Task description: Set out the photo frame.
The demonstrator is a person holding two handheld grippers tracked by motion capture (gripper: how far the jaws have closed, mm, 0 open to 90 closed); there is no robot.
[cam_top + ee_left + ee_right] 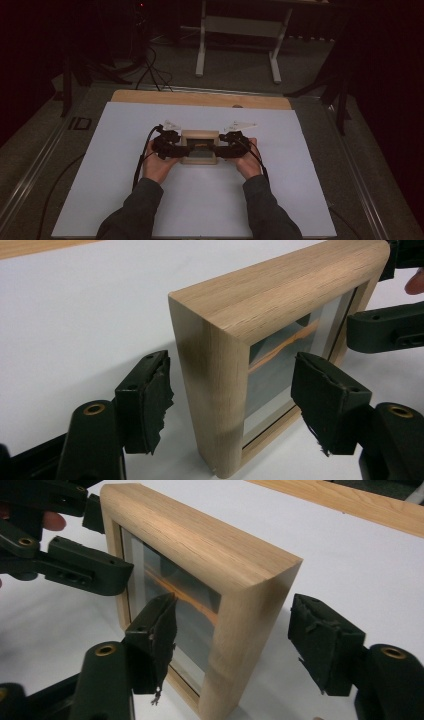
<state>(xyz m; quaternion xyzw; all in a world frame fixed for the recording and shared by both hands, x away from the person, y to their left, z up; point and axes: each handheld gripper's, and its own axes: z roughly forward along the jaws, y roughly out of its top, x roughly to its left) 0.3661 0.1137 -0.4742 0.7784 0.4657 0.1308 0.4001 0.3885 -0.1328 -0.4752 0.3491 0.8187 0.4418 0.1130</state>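
A small wooden picture frame (199, 146) with a glass front stands upright on the white sheet (125, 200) in the high view. My left gripper (176, 148) is at its left end and my right gripper (224, 148) at its right end. In the left gripper view the frame's near corner (215, 385) sits between my open jaws, with a gap on each side of it. The right gripper view has the opposite corner (240, 645) between open jaws, one pad (157, 640) in front of the glass. Neither pair of pads touches the wood.
The white sheet covers a wooden tabletop (200, 98) whose far edge shows. Black cables (140, 160) trail from the grippers toward the person. A white table stand (237, 30) is on the floor beyond, with dark stands at both sides.
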